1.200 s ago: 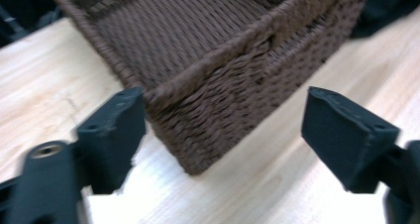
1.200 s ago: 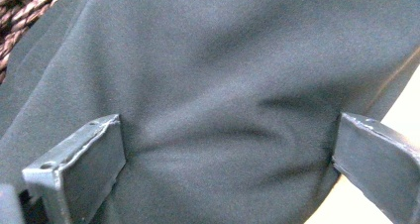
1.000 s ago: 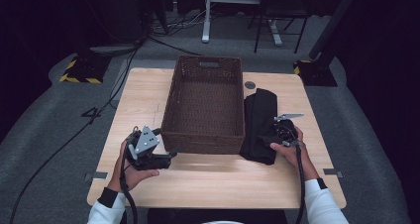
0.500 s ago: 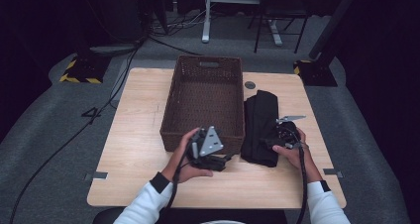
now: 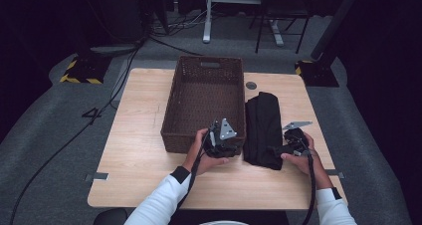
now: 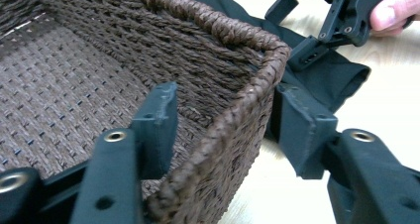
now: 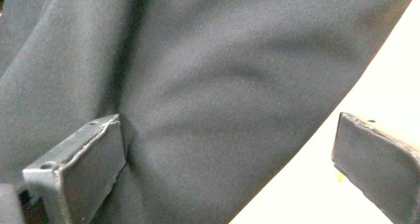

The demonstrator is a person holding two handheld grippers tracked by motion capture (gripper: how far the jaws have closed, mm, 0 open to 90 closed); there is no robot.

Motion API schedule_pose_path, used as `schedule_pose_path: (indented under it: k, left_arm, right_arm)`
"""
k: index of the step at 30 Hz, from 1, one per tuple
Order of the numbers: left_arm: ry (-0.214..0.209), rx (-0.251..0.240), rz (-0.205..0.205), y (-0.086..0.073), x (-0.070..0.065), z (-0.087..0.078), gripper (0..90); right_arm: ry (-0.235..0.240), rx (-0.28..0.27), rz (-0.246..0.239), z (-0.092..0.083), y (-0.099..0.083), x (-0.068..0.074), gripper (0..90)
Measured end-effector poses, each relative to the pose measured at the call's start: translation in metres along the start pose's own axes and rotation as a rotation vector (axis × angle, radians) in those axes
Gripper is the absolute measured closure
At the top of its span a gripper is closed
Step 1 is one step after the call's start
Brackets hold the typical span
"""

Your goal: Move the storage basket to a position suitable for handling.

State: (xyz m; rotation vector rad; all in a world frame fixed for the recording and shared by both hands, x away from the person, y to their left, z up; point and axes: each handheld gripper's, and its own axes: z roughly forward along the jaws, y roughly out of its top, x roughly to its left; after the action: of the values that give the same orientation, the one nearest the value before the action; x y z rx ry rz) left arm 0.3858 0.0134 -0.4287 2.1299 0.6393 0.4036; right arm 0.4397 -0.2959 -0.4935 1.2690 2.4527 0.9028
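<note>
A brown woven basket [image 5: 171, 110] stands mid-table, and a folded black cloth [image 5: 263, 120] lies along its right side. My left gripper [image 5: 230, 141] is at the basket's near right corner. In the left gripper view its jaws straddle the basket wall [image 6: 237, 115], one inside and one outside. They have just been closing, and a gap still shows beside the inner jaw. My right gripper [image 5: 277, 149] is at the cloth's near right end, open wide. One pad [image 7: 89, 154] rests on the cloth [image 7: 198, 60]; the other hangs over bare table [image 7: 376, 75].
A round grommet [image 5: 251, 85] sits in the tabletop behind the cloth. Bare wood [image 5: 134, 135] lies left of the basket and along the front edge. Cables, desk legs and a yellow-black striped block [image 5: 79, 68] are on the floor beyond.
My left hand has carried its gripper rightward along the basket's near side, from the left corner to the right corner. The right hand has stayed by the cloth.
</note>
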Motion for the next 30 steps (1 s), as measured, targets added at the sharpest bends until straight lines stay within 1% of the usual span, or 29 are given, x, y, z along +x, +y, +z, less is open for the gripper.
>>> schedule_pose_path:
  k: [2,5,6,8,9,10,11,12,14,16,17,18,19,21,22,24,25,26,27,28,29,30]
  left_arm:
    - [-0.01,0.007,0.008,-0.001,0.002,-0.003,48.2]
    - [0.013,0.025,0.047,-0.005,0.003,-0.011,49.2]
    - [0.017,0.03,0.057,-0.007,0.004,-0.015,49.1]
    - [0.021,0.033,0.059,-0.012,0.006,-0.024,48.1]
    - [0.025,0.039,0.063,-0.015,0.008,-0.028,47.0]
    - [0.028,0.044,0.061,-0.018,0.01,-0.034,45.5]
    - [0.028,0.044,0.061,-0.018,0.01,-0.034,43.9]
    - [0.039,0.051,0.064,-0.023,0.013,-0.042,41.8]
    - [0.045,0.065,0.058,-0.029,0.017,-0.053,38.3]
    - [0.029,0.071,0.049,-0.035,0.021,-0.061,36.7]
    - [0.029,0.071,0.049,-0.035,0.021,-0.061,36.3]
    - [0.01,0.082,0.05,-0.04,0.024,-0.07,35.5]
    - [0.01,0.082,0.05,-0.04,0.024,-0.07,35.0]
    - [-0.009,0.085,0.066,-0.046,0.025,-0.078,34.8]
    - [-0.013,0.086,0.07,-0.047,0.024,-0.08,34.8]
    - [-0.014,0.079,0.074,-0.05,0.023,-0.084,34.8]
    - [-0.014,0.079,0.074,-0.05,0.023,-0.084,34.7]
    - [-0.012,0.077,0.072,-0.05,0.02,-0.084,34.6]
    - [-0.012,0.077,0.072,-0.05,0.02,-0.084,33.3]
    - [-0.038,0.061,0.06,-0.049,0.017,-0.083,27.1]
    - [-0.046,0.046,0.055,-0.048,0.016,-0.083,22.6]
    - [-0.051,0.033,0.05,-0.046,0.014,-0.084,20.7]
  right_arm:
    - [-0.003,-0.008,-0.006,0.0,-0.002,0.0,0.6]
    - [-0.004,-0.002,0.002,-0.001,-0.002,0.001,1.3]
    - [0.003,-0.003,0.001,-0.002,-0.002,0.002,4.0]
    - [0.024,-0.01,-0.005,-0.005,-0.001,0.003,11.9]
    - [0.037,-0.022,-0.018,-0.007,-0.001,0.003,16.7]
    - [0.043,-0.037,-0.025,-0.009,-0.001,0.004,16.4]
    - [0.043,-0.037,-0.025,-0.009,-0.001,0.004,16.4]
    - [0.024,-0.068,-0.043,-0.015,0.001,0.008,19.0]
    - [0.022,-0.09,-0.045,-0.018,0.002,0.012,21.0]
    - [0.006,-0.107,-0.054,-0.02,0.005,0.015,20.9]
    - [0.006,-0.107,-0.054,-0.02,0.005,0.015,20.9]
    - [-0.012,-0.129,-0.049,-0.021,0.008,0.017,20.9]
    - [-0.024,-0.137,-0.047,-0.021,0.01,0.018,20.9]
    - [-0.051,-0.159,-0.047,-0.022,0.014,0.022,20.9]
    - [-0.058,-0.179,-0.052,-0.022,0.016,0.025,21.0]
    - [-0.05,-0.192,-0.062,-0.022,0.02,0.032,21.0]
    - [-0.044,-0.191,-0.074,-0.02,0.022,0.036,21.0]
    - [-0.025,-0.179,-0.087,-0.015,0.023,0.04,21.0]
    - [-0.025,-0.179,-0.087,-0.015,0.023,0.04,21.0]
    - [-0.001,-0.141,-0.103,-0.005,0.024,0.047,19.6]
    - [-0.007,-0.123,-0.117,0.0,0.023,0.05,17.6]
    - [-0.014,-0.112,-0.126,0.003,0.022,0.052,16.8]
